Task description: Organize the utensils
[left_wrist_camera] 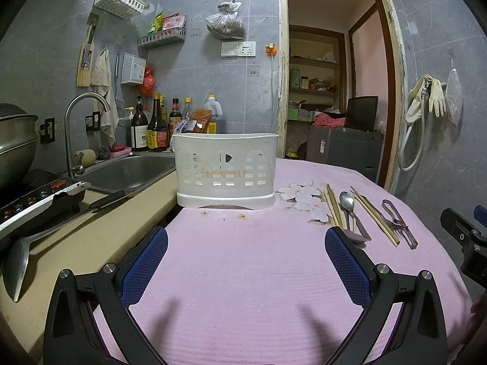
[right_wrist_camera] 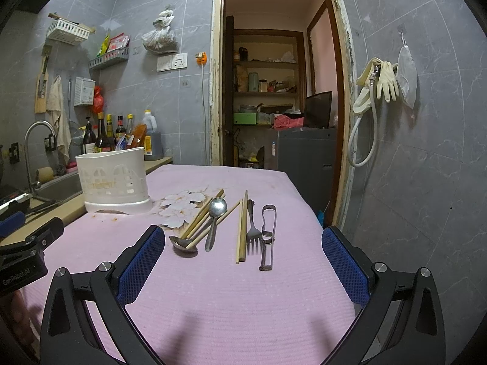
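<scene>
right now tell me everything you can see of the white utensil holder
The white plastic utensil holder stands upright at the far left of the pink textured table mat, beside the sink counter. Its curved walls have arched cut-outs and slots, with a yellowish stain across the front, above a wider base. No utensil shows above its rim, and nothing touches it.

- The inside of the white perforated plastic utensil holder (left_wrist_camera: 226, 170) is hidden by its front wall.
- The steel ladle's (left_wrist_camera: 18, 261) handle is cut off.
</scene>
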